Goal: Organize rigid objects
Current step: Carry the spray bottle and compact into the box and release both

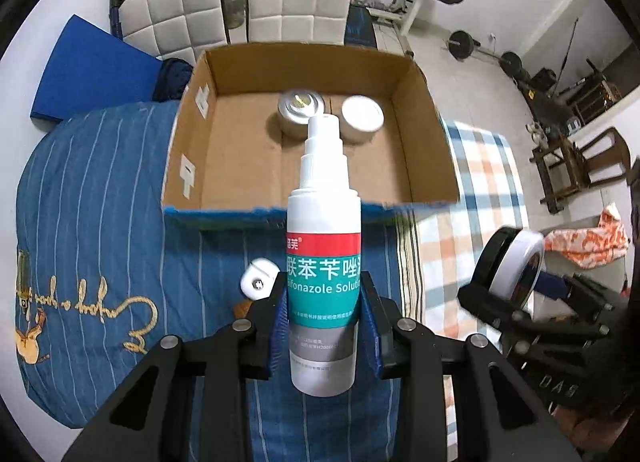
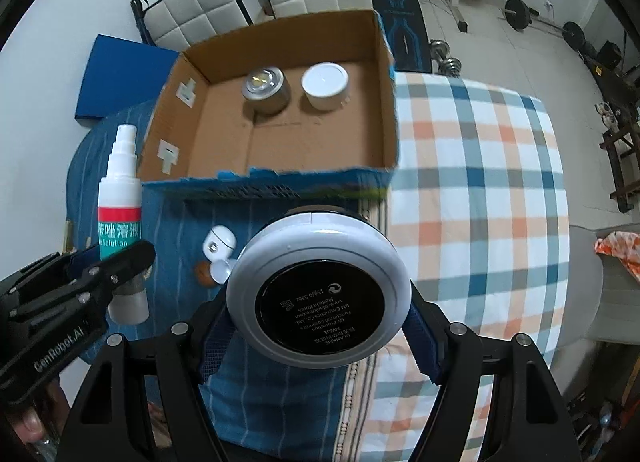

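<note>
The left gripper (image 1: pixel 324 326) was clamped on one white plastic spray bottle with a teal and red label (image 1: pixel 324 262), centre frame, upright before the open brown cardboard box (image 1: pixel 420 122). The right gripper (image 2: pixel 318 326) gripped one round white compact with a black base (image 2: pixel 319 286), low centre. Inside the box sat two tins: one silver round tin (image 2: pixel 264 90), one white-lidded tin (image 2: pixel 325 86). One small white earbud case (image 2: pixel 218 248) lay open on the blue striped bedspread (image 2: pixel 280 382).

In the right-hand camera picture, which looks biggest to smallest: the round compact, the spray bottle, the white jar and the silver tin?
1. round compact, though it's nearest the lens
2. spray bottle
3. white jar and silver tin: too alike to rank
</note>
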